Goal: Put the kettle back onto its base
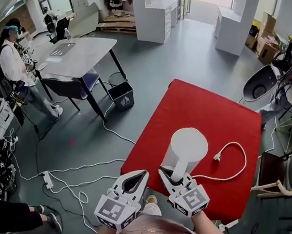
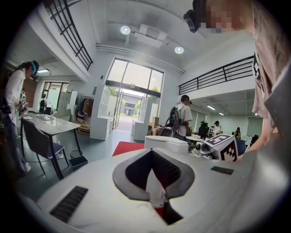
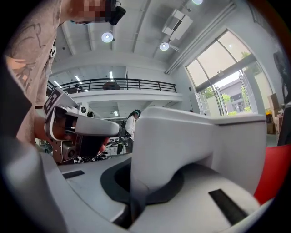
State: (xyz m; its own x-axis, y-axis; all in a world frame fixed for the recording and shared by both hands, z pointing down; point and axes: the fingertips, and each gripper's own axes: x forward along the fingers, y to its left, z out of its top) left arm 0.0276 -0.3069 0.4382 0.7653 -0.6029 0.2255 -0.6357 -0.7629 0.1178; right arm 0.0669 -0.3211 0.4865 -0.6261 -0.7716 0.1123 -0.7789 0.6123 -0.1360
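Note:
A white kettle [image 1: 187, 147] stands over the near part of the red table [image 1: 208, 112]. My right gripper [image 1: 173, 177] is shut on its handle [image 3: 136, 182], which fills the space between the jaws in the right gripper view. The kettle body [image 3: 204, 145] rises just ahead. A white cord with a plug [image 1: 217, 156] loops on the table and runs in under the kettle. The base itself is hidden. My left gripper [image 1: 141, 176] hovers just left of the kettle, shut [image 2: 160, 202] with nothing in it. In its view the kettle's lid [image 2: 166, 143] shows ahead.
The red table's near-left edge lies under my grippers. On the floor to the left are cables and a power strip [image 1: 47, 178]. Farther back are a grey table [image 1: 76, 56], a dark bin [image 1: 121, 95] and a standing person [image 1: 17, 71]. Chairs [image 1: 283, 171] stand at the right.

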